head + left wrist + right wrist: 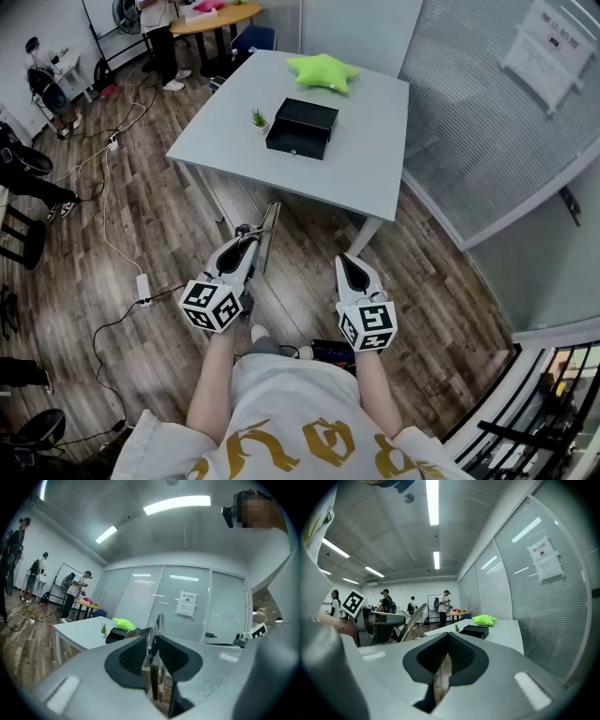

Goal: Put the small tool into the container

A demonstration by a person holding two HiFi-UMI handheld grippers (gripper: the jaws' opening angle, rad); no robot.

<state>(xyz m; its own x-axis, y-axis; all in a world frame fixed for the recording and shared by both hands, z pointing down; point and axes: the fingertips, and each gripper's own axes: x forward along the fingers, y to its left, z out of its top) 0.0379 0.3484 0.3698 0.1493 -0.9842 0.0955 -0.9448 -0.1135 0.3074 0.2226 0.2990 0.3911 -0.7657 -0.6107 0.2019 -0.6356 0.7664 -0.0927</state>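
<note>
We are in the carrying step. Our left gripper (242, 246) is clamped on the small tool (268, 230), a flat metal bar sticking out ahead over the wooden floor (178, 225). It is well apart from the black box (302, 128) on the grey tabletop (375, 155). Our right gripper (353, 267) has its jaws together on nothing. Next, we judge, we must step up to the tabletop, find how the box opens, and lower the tool in before letting go.

Ceiling strip lights (176, 505) high above the fingers (127, 660) give bright, even light; both gripper views bend and darken toward their edges.
</note>
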